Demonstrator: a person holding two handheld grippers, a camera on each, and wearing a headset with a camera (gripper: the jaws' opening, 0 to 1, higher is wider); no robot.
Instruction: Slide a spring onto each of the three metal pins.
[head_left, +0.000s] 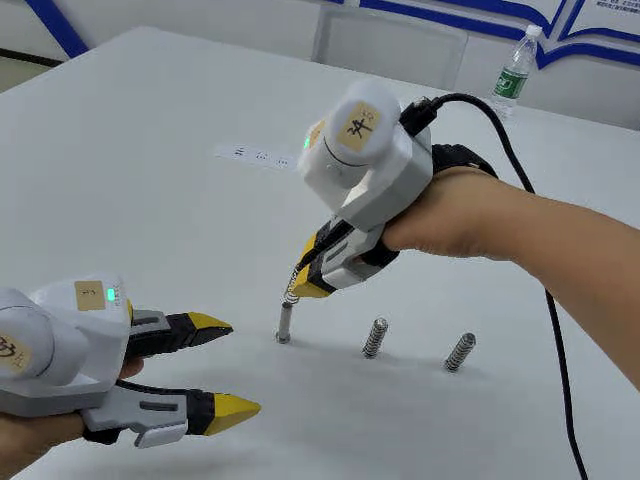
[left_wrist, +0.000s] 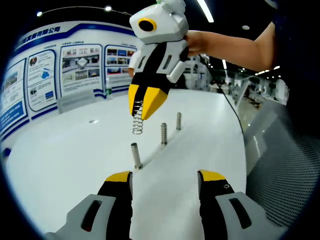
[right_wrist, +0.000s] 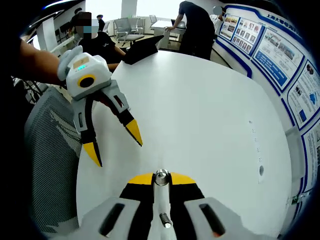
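Your right gripper (head_left: 308, 285) clamped on a spring (left_wrist: 138, 120), its top hidden between the jaws, hanging just over the bare pin (head_left: 284, 322), contact unclear, your left gripper (head_left: 232, 367) spread apart, holding nothing

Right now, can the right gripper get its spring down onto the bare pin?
Probably yes. The right gripper holds the spring just above the bare pin, with nothing between them. The left gripper is open and sits off to one side, clear of the way down.
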